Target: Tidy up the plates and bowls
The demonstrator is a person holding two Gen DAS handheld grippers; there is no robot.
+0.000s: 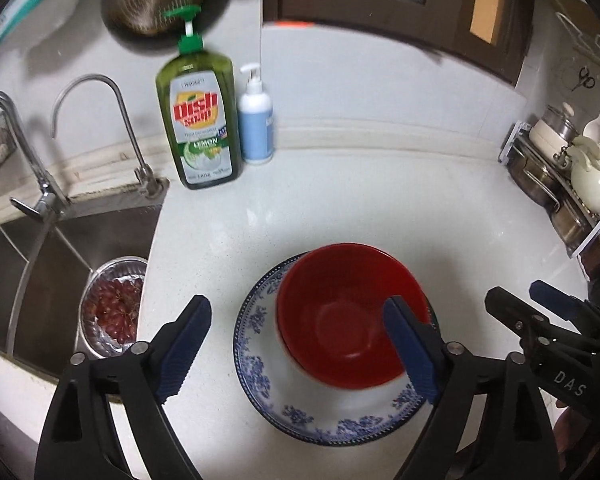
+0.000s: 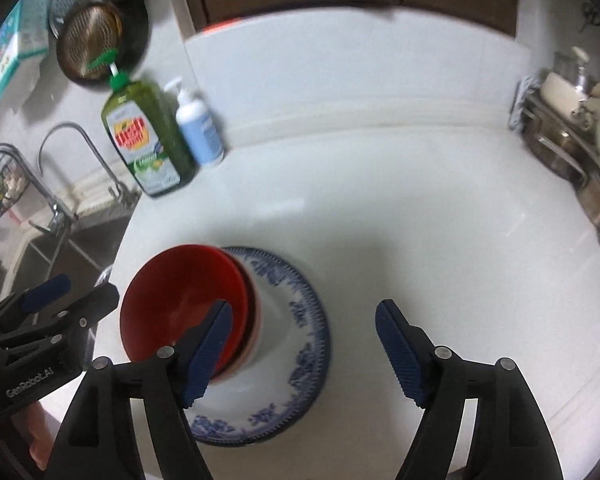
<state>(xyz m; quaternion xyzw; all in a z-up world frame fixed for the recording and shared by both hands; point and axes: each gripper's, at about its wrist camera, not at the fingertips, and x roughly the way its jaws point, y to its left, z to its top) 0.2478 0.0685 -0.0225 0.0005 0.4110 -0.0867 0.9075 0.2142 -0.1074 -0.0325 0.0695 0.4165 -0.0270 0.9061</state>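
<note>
The red bowl (image 1: 350, 316) sits inside the blue-and-white patterned plate (image 1: 260, 364), pushed toward the plate's far edge, and the pair rests on the white countertop (image 1: 380, 200) a little to the right of the sink. From your right wrist camera the bowl looks like a stack of nested red bowls, though blur makes the count unclear.

Your left gripper (image 1: 300, 340) hangs above the dishes with its jaws spread wide; nothing is pinched, and its right finger (image 1: 410, 346) overlaps the bowl's rim in view without clearly touching it. Your right gripper (image 2: 304, 352) is likewise spread and empty, straddling the plate's right side, its left finger (image 2: 208, 352) in front of the red bowl.

Beyond the dishes, a green dish soap bottle (image 1: 200, 120) and a smaller white pump bottle (image 1: 256, 120) stand against the back wall. To the left, the steel sink (image 1: 32, 264) holds a metal colander of red grapes (image 1: 114, 304) under two faucets (image 1: 100, 120). At far right, a rack (image 1: 560, 176) carries pots and jars.
</note>
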